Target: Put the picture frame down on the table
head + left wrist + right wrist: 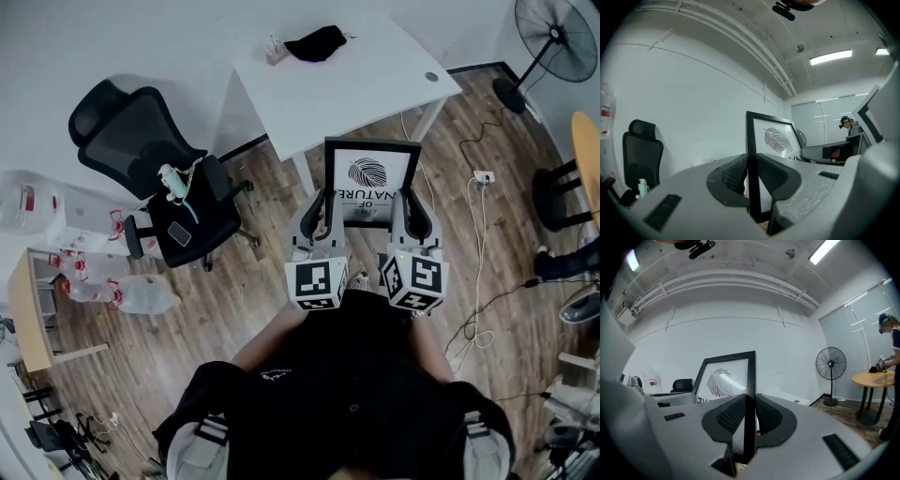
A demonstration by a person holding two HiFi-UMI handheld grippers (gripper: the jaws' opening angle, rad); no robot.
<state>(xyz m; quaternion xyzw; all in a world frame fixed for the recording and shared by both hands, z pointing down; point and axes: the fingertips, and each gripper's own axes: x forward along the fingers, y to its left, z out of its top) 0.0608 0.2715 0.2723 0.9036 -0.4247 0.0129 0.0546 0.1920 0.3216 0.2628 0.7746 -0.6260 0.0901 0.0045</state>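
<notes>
Fingers (774,175) over picture frame (371,174) corners

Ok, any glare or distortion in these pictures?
Head view: even light, fisheye warp toward the edges. Left gripper view: the ceiling light blows out white, corners black. Right gripper view: a bright streak glares on the frame glass.

An office is showing: a black mesh office chair (141,145) is standing off a white table's (356,84) left edge on wood-plank flooring (244,309). A pedestal fan (555,37) is standing beyond its right corner.
</notes>
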